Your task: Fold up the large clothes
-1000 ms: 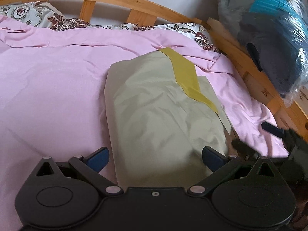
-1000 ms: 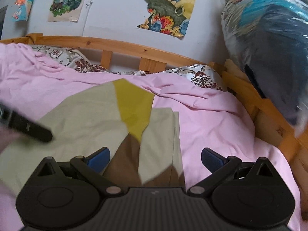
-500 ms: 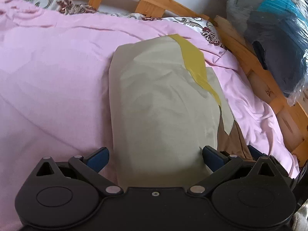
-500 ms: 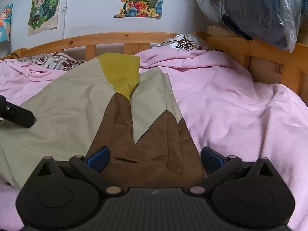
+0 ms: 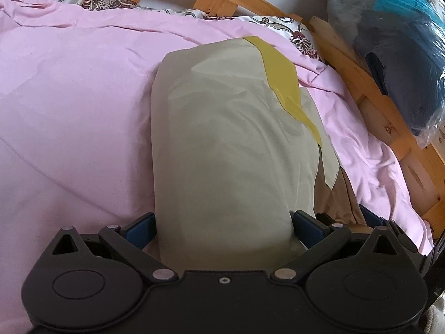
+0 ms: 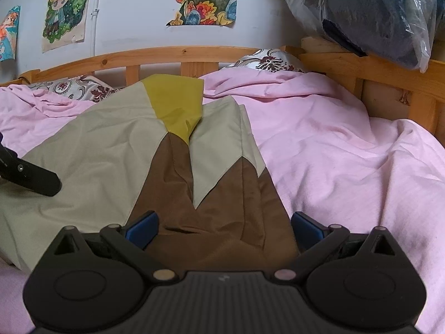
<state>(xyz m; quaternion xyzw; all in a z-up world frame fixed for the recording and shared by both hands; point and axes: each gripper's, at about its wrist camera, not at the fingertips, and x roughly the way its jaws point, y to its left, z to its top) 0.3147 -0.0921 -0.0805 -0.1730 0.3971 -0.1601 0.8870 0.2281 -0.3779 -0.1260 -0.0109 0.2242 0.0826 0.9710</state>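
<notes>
1. While the garment (image 6: 116, 167) lies partly folded lengthwise on the pink bedsheet (image 5: 69, 111), both grippers sit at its near end, jaws spread wide, gripping nothing.
2. Left gripper (image 5: 224, 229) straddles the pale panel; closing too shallow could pinch only the top layer, and the fold underneath would slide apart.
3. Right gripper (image 6: 224, 229) frames the brown section (image 6: 222, 208); one lopsided pull could skew the edges.
4. Watch the sheet: jaws dipping low could snag it too, dragging wrinkles into the fold.
</notes>
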